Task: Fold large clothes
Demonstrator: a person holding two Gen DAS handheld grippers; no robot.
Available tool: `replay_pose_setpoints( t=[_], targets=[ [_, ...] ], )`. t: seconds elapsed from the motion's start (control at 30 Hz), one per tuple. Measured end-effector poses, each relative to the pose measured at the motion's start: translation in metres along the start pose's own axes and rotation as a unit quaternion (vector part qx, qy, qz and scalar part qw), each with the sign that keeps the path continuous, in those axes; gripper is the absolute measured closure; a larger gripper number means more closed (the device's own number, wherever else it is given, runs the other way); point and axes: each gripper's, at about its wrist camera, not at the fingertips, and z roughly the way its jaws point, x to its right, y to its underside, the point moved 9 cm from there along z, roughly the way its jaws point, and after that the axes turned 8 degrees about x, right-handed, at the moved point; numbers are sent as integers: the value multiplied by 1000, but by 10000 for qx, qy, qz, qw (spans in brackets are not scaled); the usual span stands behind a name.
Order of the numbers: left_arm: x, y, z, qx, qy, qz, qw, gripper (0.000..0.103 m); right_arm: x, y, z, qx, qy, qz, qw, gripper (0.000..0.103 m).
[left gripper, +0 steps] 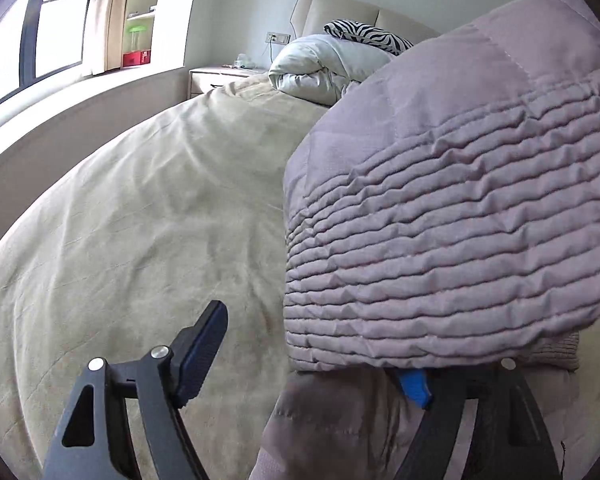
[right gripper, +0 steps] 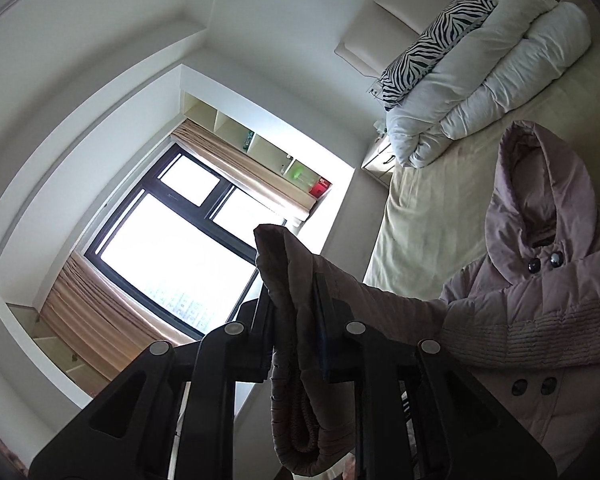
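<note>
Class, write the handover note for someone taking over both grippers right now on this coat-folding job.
Right gripper: shut on the cuff of one sleeve of the pink padded coat, lifted above the bed.
Left gripper: open, gripping nothing; coat fabric drapes over one finger.
Coat lies on the bed, hood toward the duvet.
Done: sleeve picked up.
Left: lay the sleeve across the body, then probably the other sleeve and the body folds.

Hooded coat (right gripper: 540,312): matt mauve quilted cloth, puffy, with ribbed stitching on the sleeve (left gripper: 452,240) and glossy dark buttons (right gripper: 534,266). Bedspread (left gripper: 140,216): soft, matt beige cloth, lightly creased. Gripper fingers (left gripper: 198,356): matt black plastic with bright metal pins.
</note>
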Motion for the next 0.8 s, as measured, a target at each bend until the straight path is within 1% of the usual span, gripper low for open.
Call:
replay_pose_setpoints(
  t=[0.07, 0.13, 0.3, 0.4, 0.5, 0.53, 0.57, 0.63, 0.73, 0.77, 0.8],
  targets=[
    [2, -4, 13, -83, 14, -3, 10000, 37, 21, -6, -11, 95, 40, 121, 9999, 87],
    [4, -10, 21, -35, -109, 170, 9998, 43, 49, -13, -21, 233, 109, 286, 9993, 87],
    [-15, -21, 23, 307, -716, 356, 9963, 44, 136, -26, -50, 577, 461, 646, 9952, 88],
    [-17, -13, 30, 271, -924, 673, 9931, 44, 199, -26, -62, 730, 740, 931, 9902, 89],
    [-15, -4, 39, 129, -905, 804, 9926, 43, 269, -19, -77, 916, 1064, 1339, 9810, 89],
    [-10, 1, 45, -17, -862, 966, 9916, 42, 292, -15, -83, 976, 1157, 1476, 9774, 90],
    [-4, 5, 46, -51, -832, 1161, 9897, 42, 314, -13, -89, 1040, 1263, 1568, 9740, 90],
    [5, 4, 43, 73, -872, 1464, 9854, 43, 353, -5, -103, 1101, 1541, 1771, 9658, 90],
    [8, 5, 43, 118, -855, 1550, 9841, 44, 396, 6, -119, 1188, 1854, 1978, 9552, 90],
    [8, 7, 45, 83, -826, 1530, 9847, 46, 410, 9, -122, 1194, 1953, 1996, 9528, 90],
    [7, 9, 47, 24, -783, 1498, 9856, 50, 421, 12, -126, 1179, 2058, 1986, 9510, 90]
  ],
)
